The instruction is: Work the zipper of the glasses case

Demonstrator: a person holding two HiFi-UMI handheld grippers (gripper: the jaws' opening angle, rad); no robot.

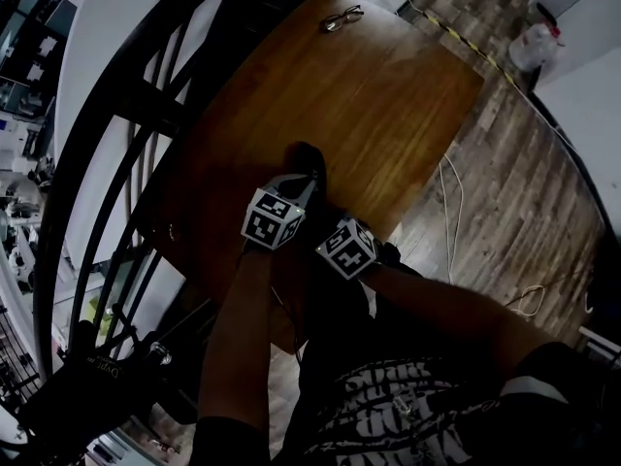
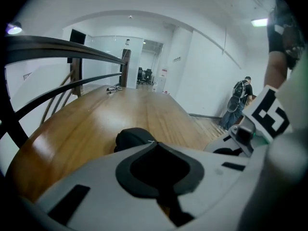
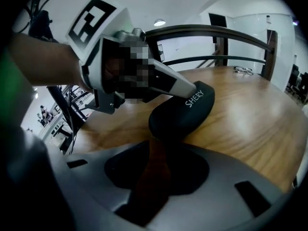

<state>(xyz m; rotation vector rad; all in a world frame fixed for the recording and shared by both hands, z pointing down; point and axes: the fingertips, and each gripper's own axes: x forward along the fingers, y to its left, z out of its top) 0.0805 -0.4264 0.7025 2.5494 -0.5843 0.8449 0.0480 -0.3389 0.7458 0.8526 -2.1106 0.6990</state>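
Left gripper view first: my left gripper (image 2: 153,144) is clenched, its pale smooth plastic jaws pressed together with no gap. Right past the tips sits the glasses case (image 2: 132,136), a matte black rounded lump from this angle. It lies on the table (image 2: 96,124), which is glossy brown wood with long straight grain and a rounded outline. Way down at the far end there's a pair of thin wire-frame glasses (image 2: 113,88), well apart from the case. A dark curved railing (image 2: 72,49) runs along the table's side.

Right gripper view: my right gripper (image 3: 153,143) has its jaws a bit apart, and a strip of brown wood shows through the gap. Nothing is pinched. The case's near end is just beyond the tips. From here the case is a long smooth oval pod, dull black, with white "SHERY" lettering on top. My left gripper's tips come down against its upper side near that lettering, though I can't tell if they pinch anything. I can't make out the zipper either.

Head view: both marker cubes are side by side over the table's near edge, with the case poking out just ahead of them. There's wood-plank floor (image 1: 505,163) beyond the table.
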